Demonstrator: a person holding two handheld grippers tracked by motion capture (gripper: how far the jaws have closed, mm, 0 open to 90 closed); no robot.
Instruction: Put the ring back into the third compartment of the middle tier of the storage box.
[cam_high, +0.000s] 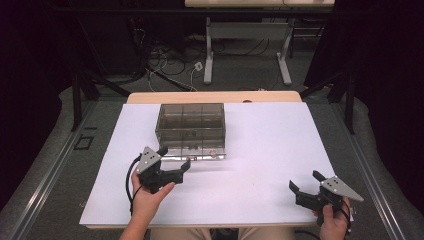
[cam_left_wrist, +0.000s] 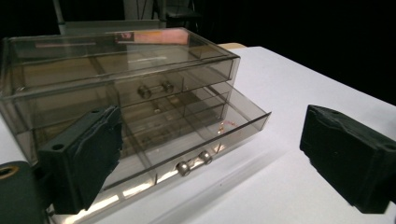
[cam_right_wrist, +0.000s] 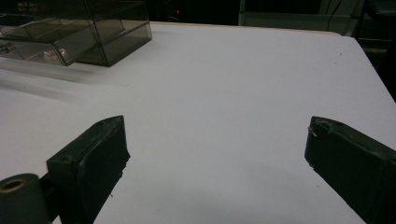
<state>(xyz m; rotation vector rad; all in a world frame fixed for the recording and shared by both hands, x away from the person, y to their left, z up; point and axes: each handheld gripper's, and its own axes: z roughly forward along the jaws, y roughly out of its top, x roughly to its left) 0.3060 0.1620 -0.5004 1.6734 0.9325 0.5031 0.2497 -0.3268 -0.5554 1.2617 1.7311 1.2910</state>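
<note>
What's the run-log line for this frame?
left hand-held gripper: open, near pulled-out lower drawer | right hand-held gripper: open, nothing between jaws | drawer box: upper drawer closed

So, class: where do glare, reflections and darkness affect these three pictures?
High view: dark surroundings, bright white table. Left gripper view: pinkish reflection on the clear drawer box top, glints on the lower drawer's knobs. Right gripper view: the box sits dim in the corner, a soft streaky shadow below it.

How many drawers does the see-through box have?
2. The upper drawer sits pushed in, its knobs on the front. The lower drawer is pulled out toward the left gripper, its own knobs at its front edge. No others show through the box.
</note>
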